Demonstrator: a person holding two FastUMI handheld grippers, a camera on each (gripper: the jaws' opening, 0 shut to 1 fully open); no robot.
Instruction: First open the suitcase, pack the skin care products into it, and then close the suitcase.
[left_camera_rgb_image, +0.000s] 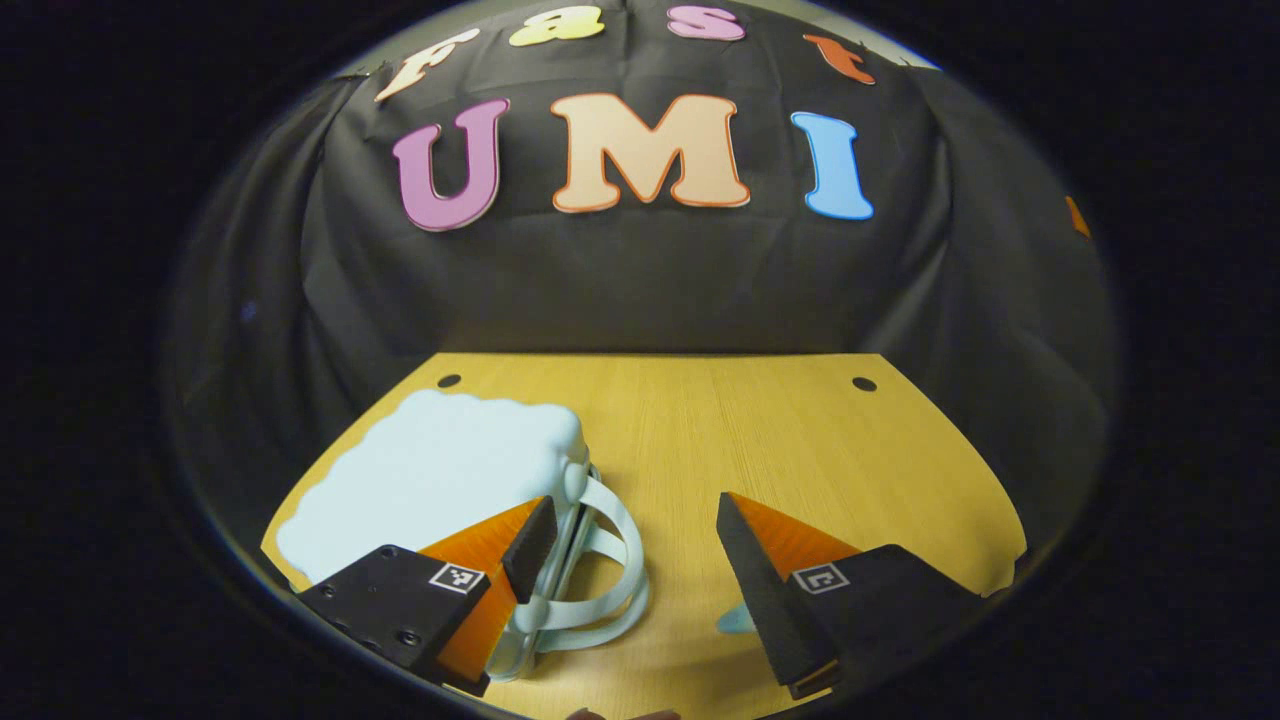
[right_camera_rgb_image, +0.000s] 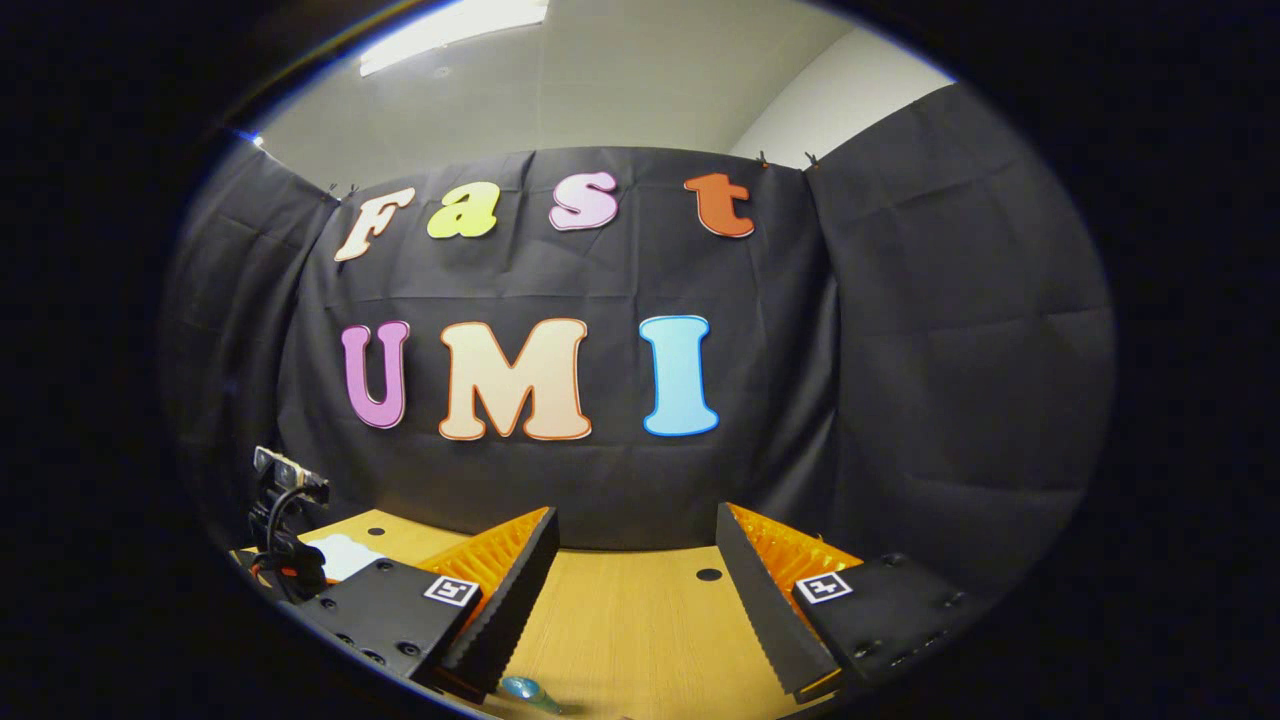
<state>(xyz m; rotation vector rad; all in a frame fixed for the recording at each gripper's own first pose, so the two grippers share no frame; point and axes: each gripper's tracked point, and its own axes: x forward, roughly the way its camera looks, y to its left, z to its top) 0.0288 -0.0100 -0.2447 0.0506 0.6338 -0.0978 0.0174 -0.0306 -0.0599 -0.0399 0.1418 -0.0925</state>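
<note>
Both grippers gape wide, holding nothing: left gripper (left_camera_rgb_image: 632, 535) beside the closed pale-blue suitcase (left_camera_rgb_image: 440, 480), right gripper (right_camera_rgb_image: 635, 560) above the wooden table (right_camera_rgb_image: 640, 620).

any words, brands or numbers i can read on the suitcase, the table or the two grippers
suitcase: none; its pale blue shell shows no print.
table: none; bare wood grain with two dark holes.
left hand-held gripper: no words; a black and white coded square sits on each side, a pattern and not text.
right hand-held gripper: the same kind of coded squares, no words.
</note>
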